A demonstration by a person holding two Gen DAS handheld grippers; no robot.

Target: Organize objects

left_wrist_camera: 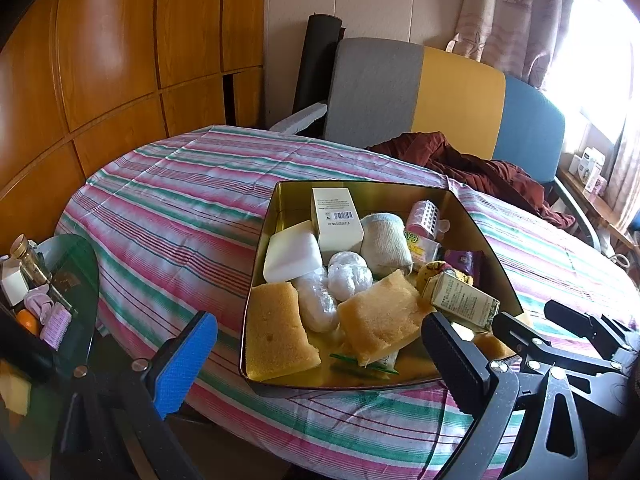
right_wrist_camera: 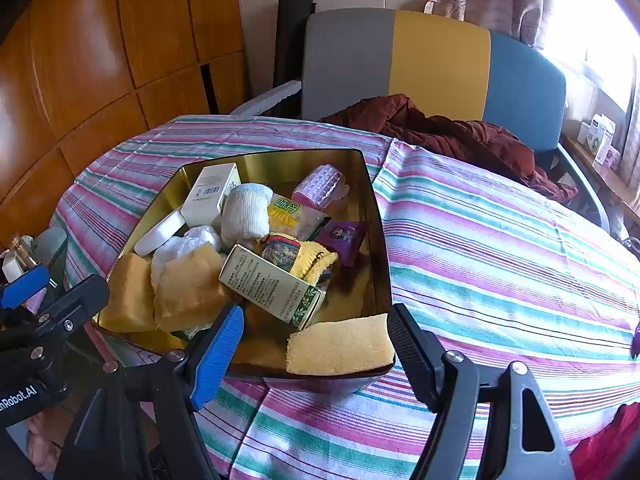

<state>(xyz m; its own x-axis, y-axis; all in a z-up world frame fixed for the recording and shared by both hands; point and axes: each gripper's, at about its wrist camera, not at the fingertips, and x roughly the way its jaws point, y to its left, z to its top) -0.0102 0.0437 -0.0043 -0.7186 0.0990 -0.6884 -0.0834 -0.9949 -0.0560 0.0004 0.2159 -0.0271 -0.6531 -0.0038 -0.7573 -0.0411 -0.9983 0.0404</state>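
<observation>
A gold metal tin (left_wrist_camera: 276,196) (right_wrist_camera: 380,240) sits on the striped tablecloth, packed with yellow sponges (left_wrist_camera: 280,330) (right_wrist_camera: 340,346), a white soap bar (left_wrist_camera: 292,256), a white carton (left_wrist_camera: 336,220) (right_wrist_camera: 210,194), a rolled white sock (left_wrist_camera: 386,244) (right_wrist_camera: 244,212), a green-printed box (left_wrist_camera: 462,300) (right_wrist_camera: 272,286), a pink roller (right_wrist_camera: 320,188) and a purple sachet (right_wrist_camera: 344,238). My left gripper (left_wrist_camera: 316,364) is open and empty just before the tin's near edge. My right gripper (right_wrist_camera: 316,356) is open and empty, its fingers on either side of the sponge at the tin's near right corner.
The round table (right_wrist_camera: 500,240) has a striped cloth. A dark red garment (right_wrist_camera: 440,128) lies at its far side against a grey, yellow and blue chair (right_wrist_camera: 440,60). A glass side table (left_wrist_camera: 76,264) with small bottles stands at left. Wood panelling lies behind.
</observation>
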